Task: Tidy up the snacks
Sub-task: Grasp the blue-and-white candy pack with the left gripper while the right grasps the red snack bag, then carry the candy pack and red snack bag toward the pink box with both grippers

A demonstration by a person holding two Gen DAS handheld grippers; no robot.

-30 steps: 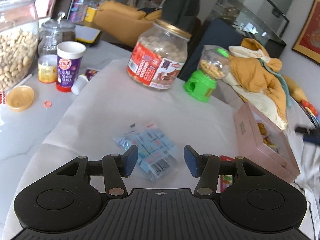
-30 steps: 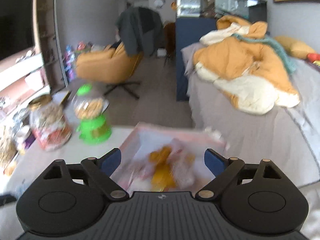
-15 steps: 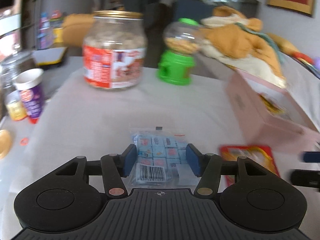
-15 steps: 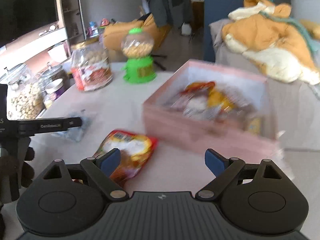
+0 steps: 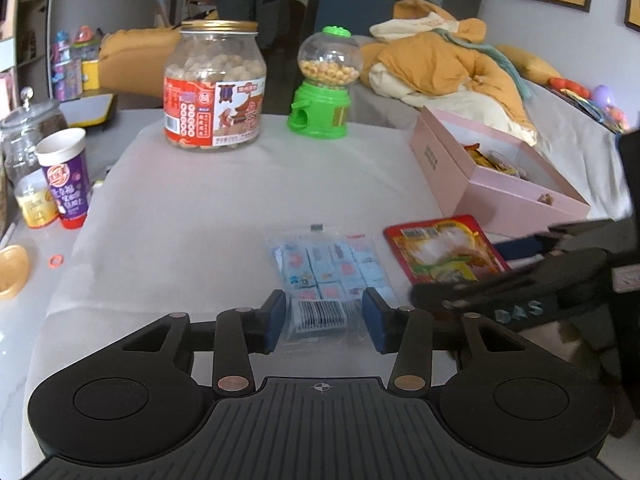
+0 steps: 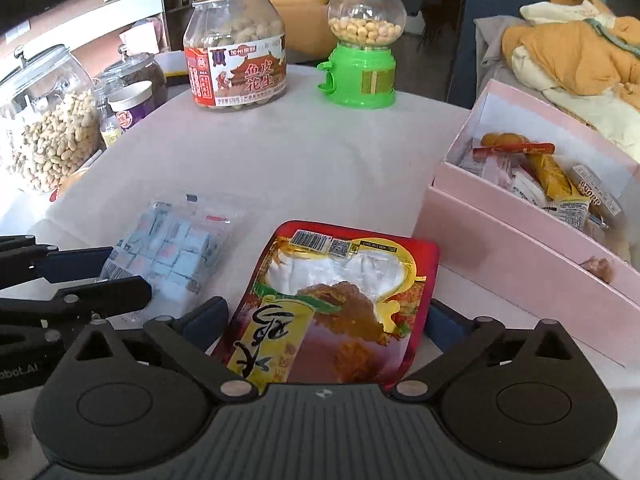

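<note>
Both grippers poised over loose snack packs, ready to grasp.

The left gripper (image 5: pixel 325 320) is open, its pads flanking the barcode end of the blue pack (image 5: pixel 329 270) lying flat on the cloth, not yet pinching. The right gripper (image 6: pixel 326 318) is spread wide around the near end of the red pack (image 6: pixel 334 300), also unclamped. The pink box (image 6: pixel 520 252) sits ahead and right of it, already holding snacks. Judged next: close each pair of jaws, lift, and carry the packs rightward into the box.
</note>
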